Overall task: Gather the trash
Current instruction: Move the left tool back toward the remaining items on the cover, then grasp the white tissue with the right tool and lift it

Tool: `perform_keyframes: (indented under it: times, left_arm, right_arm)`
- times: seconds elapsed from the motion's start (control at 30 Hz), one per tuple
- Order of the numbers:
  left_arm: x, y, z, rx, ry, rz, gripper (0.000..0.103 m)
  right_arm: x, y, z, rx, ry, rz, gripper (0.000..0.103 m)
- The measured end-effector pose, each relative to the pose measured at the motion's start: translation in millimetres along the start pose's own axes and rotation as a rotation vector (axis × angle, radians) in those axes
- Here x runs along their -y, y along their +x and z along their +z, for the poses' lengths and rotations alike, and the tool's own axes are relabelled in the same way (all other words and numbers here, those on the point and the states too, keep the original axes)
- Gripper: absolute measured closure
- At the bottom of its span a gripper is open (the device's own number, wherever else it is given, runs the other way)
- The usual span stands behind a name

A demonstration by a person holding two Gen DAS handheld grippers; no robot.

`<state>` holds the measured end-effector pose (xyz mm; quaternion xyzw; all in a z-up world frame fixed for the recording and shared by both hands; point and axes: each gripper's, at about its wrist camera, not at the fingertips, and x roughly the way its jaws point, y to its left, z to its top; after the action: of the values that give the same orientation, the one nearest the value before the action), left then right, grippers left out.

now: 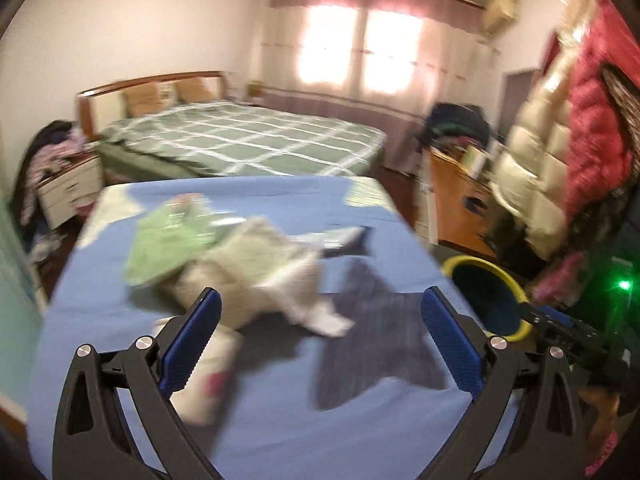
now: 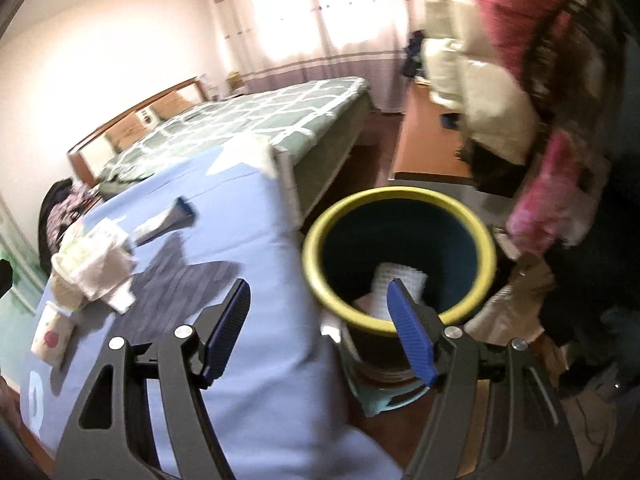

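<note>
Trash lies on a blue sheet (image 1: 280,420): a green packet (image 1: 164,240), a heap of crumpled white paper (image 1: 256,272), a paper cup (image 1: 208,376) on its side and a blue-and-white tube (image 1: 340,240). My left gripper (image 1: 322,291) hovers just short of the heap, jaws wide open and empty. My right gripper (image 2: 318,284) is open and empty, over the near left rim of a dark bin with a yellow rim (image 2: 400,194). White paper (image 2: 400,280) lies inside the bin. The right wrist view shows the cup (image 2: 52,332) and the heap (image 2: 96,268) at far left.
The bin (image 1: 472,262) stands off the sheet's right edge. A bed with a green checked cover (image 1: 248,140) lies beyond. Padded coats (image 1: 560,140) hang at the right over a wooden cabinet (image 1: 452,200). A white nightstand (image 1: 68,192) piled with clothes stands at the left.
</note>
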<state>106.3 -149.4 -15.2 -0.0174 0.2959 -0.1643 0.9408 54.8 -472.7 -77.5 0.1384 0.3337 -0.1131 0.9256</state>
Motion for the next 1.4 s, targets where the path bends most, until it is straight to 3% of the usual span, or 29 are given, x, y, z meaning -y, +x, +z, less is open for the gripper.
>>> perform_keyframes:
  times: [0.17,0.33,0.53,0.77,1.13,1.23,1.3,1.4]
  left_arm:
    - [-66.5,-24.9,-17.9,0.028,-0.091,0.152,0.005]
    - [-114.7,-35.7,-35.5,0.025,-0.176,0.231,0.005]
    - [-139.6,-37.1,-43.9,0.026,-0.225,0.247,0.005]
    - [-135.8,-39.5,-42.1,0.047,-0.220,0.253,0.005]
    - [-142.2,-33.0,-46.9,0.023,-0.239,0.242,0.005]
    - [-143.8,-29.0,-48.1,0.015,-0.241,0.242,0.005]
    - [-145.6,-27.6,-49.2,0.010,-0.246,0.240,0.005]
    - [-147.1,-23.9,-50.8,-0.001,-0.253,0.237,0.005]
  right_arm:
    - [-53.2,16.4,-3.7,-0.043,-0.090,0.072,0.036]
    - [-106.4,28.5,-8.7,-0.067,-0.183,0.134,0.036]
    - [-154.7,49.9,-10.5,-0.102,-0.266,0.204,0.036]
    - [-208.6,87.1,-10.2,-0.177,-0.364,0.236,0.036]
    - [-251.3,106.5,-8.2,-0.189,-0.433,0.243,0.036]
    - [-252.9,106.7,-9.0,-0.194,-0.448,0.251,0.058]
    - [-253.0,106.3,-10.8,-0.197,-0.462,0.250,0.086]
    - [-247.0,101.6,-11.6,-0.185,-0.450,0.260,0.099]
